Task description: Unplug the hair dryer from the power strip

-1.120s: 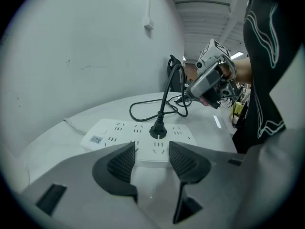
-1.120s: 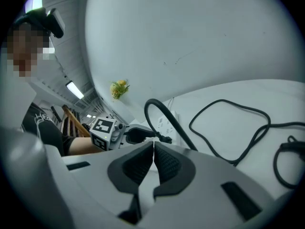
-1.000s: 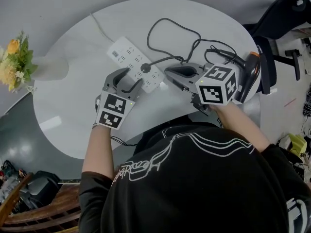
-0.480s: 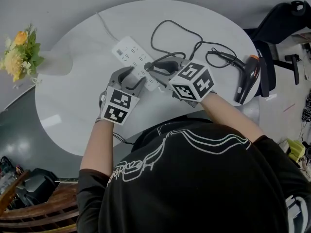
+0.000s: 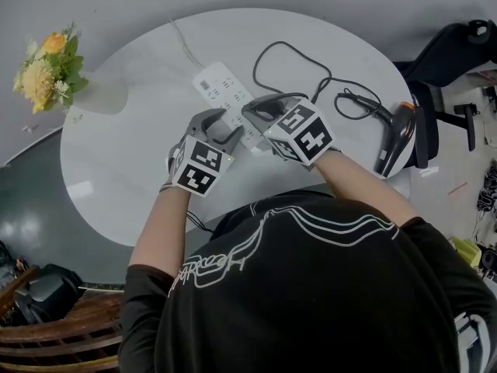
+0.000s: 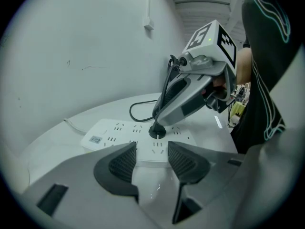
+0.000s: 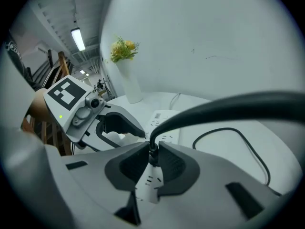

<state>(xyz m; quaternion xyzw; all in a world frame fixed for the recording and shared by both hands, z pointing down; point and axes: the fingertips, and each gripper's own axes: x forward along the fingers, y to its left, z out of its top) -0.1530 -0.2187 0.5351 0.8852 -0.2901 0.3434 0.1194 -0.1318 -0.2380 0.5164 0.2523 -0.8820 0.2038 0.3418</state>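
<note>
White table (image 5: 132, 169): power strip (image 5: 221, 88); hair dryer (image 5: 392, 142); vase (image 5: 101, 95).

Smooth white plastic strip (image 5: 221, 92), matt black plug (image 6: 157, 131), dark ribbed matt pads (image 6: 125, 163), glossy white table (image 5: 124, 169)

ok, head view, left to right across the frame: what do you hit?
flowers → vase → left tongs → right tongs, on the plug → hair dryer → chair
</note>
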